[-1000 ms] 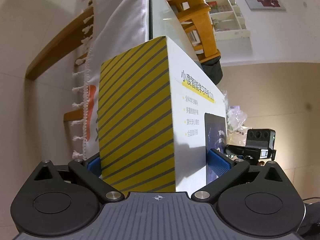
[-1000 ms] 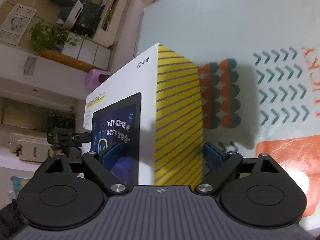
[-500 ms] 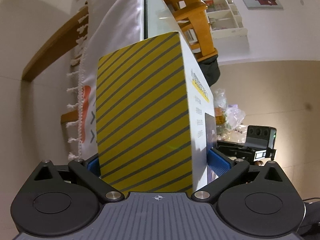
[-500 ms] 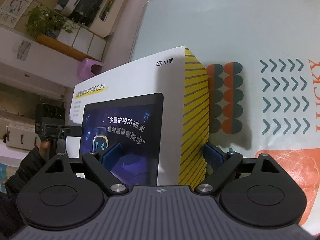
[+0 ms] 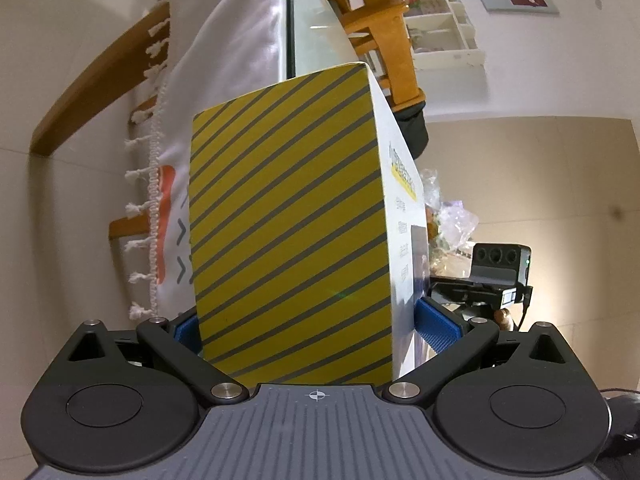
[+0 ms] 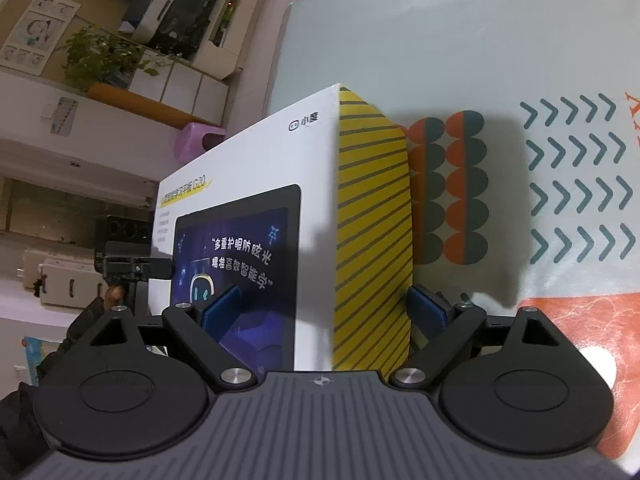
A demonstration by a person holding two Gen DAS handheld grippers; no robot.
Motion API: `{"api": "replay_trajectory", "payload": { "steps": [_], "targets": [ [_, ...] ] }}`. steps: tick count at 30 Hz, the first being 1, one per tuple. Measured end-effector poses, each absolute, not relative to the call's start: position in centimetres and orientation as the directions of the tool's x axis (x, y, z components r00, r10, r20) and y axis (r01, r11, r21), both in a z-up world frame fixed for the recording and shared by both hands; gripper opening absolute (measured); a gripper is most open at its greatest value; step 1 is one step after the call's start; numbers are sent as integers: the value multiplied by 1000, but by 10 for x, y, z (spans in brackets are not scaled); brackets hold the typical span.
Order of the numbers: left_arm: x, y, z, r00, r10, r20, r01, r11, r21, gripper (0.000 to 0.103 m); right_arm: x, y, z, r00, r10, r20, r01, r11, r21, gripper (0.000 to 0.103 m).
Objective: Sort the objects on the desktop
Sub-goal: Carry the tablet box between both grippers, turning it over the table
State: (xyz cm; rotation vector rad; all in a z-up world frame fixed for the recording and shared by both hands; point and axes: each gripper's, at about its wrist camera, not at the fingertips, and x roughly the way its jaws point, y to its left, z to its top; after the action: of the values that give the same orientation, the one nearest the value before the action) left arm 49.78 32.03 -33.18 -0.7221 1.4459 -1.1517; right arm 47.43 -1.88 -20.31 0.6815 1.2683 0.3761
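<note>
Your left gripper (image 5: 306, 326) has its fingers clamped across the box (image 5: 288, 232) at its striped end. Your right gripper (image 6: 324, 312) pinches the opposite end, so the box hangs level above the counter (image 6: 460, 52) at twelve o'clock.

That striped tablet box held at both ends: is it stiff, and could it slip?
The tablet box looks rigid: its edges stay straight under both grips. Its glossy faces might slide, though ribbed blue pads should help. Narrow and broad, it would probably tip easily standing on its edge.
</note>
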Motion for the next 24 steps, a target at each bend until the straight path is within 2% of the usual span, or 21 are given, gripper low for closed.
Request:
{"api": "replay_trajectory", "payload": {
  "steps": [13,24],
  "targets": [
    [499,331,-339,-215,-919,-330,130,308,-943,103,481,-36,-217,250,690,-679,136,669,731,103],
    [503,348,-341,-191,-917,-349,116,332,-936,103,482,-33,-208,261,759,-597,107,592,799,103]
  ]
}}
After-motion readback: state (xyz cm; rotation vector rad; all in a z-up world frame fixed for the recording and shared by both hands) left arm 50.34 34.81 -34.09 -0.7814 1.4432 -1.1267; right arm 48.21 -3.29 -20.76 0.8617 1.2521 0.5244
